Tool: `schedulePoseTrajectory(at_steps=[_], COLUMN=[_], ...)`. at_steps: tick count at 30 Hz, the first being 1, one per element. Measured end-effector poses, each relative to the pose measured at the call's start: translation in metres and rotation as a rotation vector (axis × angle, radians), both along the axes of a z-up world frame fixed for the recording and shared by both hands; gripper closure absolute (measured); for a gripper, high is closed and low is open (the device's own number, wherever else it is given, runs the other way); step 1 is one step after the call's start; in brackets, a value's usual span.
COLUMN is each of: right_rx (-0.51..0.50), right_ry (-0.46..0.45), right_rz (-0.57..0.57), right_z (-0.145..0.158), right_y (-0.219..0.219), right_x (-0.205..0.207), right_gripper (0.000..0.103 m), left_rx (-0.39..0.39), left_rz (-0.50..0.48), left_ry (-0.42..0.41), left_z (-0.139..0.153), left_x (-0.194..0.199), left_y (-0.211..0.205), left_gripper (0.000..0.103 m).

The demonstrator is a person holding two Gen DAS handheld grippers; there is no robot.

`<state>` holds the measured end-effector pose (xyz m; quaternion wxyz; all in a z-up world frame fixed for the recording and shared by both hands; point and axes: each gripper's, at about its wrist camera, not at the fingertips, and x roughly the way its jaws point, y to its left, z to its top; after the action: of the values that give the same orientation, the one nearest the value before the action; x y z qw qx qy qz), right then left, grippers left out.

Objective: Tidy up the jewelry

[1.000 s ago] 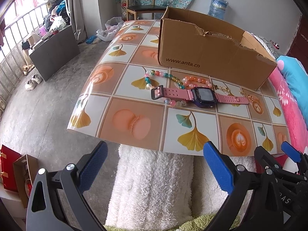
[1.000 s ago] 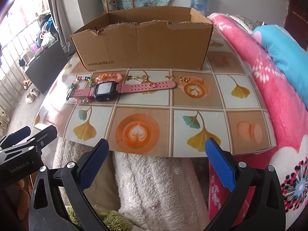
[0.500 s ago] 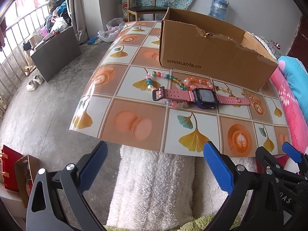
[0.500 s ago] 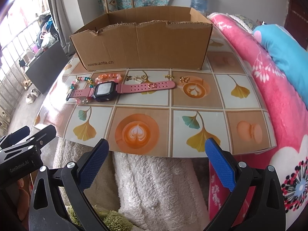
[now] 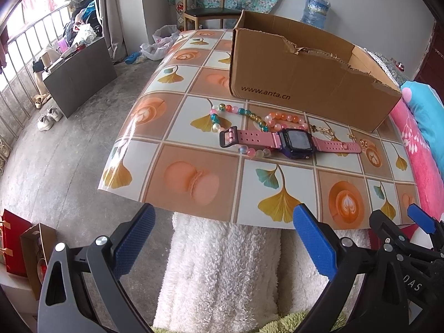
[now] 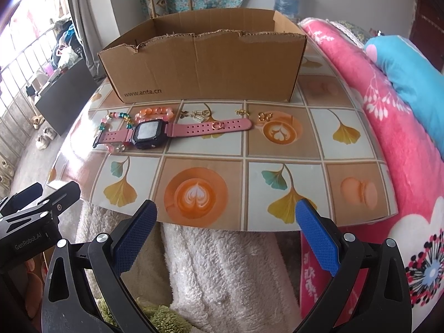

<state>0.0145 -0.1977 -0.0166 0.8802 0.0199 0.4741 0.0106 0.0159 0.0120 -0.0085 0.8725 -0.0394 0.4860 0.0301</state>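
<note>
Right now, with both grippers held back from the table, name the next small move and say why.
Probably bring the open left gripper forward over the pink watch. It lies on top of the multicoloured bead bracelet, in front of the cardboard box, so it should go first. Both grippers hang open, short of the table edge.

Pink-strapped watch (image 6: 155, 133) flat atop bead bracelets (image 5: 241, 116); small gold trinkets (image 6: 202, 114) alongside

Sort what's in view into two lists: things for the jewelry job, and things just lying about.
For the job: pink watch, multicolour bead bracelet, peach bead bracelet, small gold pieces, cardboard box.

Lying about: chair, water bottle, shoes, pink blanket.
</note>
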Motion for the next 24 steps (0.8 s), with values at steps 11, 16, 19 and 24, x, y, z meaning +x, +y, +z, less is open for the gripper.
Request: schedulePoseTrajectory(at_steps=[11, 16, 19, 24], right_rx=[-0.014, -0.01, -0.029, -0.013], right_ry=[0.004, -0.014, -0.038, -0.047], right_rz=[-0.013, 0.013, 0.041, 0.108], right_z=[0.002, 0.002, 0.003, 0.001], right_y=[-0.001, -0.002, -0.001, 0.001], right_x=[0.015, 0.028, 0.036, 0.049], right_gripper=[0.007, 0.007, 0.007, 0.007], left_rx=[0.016, 0.02, -0.05, -0.165], left_rz=[-0.033, -0.078, -0.136, -0.182], left_ry=[0.001, -0.041, -0.097, -0.184], left_z=[-0.007, -0.008, -0.01, -0.01], left_x=[0.014, 0.019, 0.022, 0.03], left_y=[0.005, 0.009, 0.016, 0.03], left_gripper=[0.005, 0.005, 0.005, 0.005])
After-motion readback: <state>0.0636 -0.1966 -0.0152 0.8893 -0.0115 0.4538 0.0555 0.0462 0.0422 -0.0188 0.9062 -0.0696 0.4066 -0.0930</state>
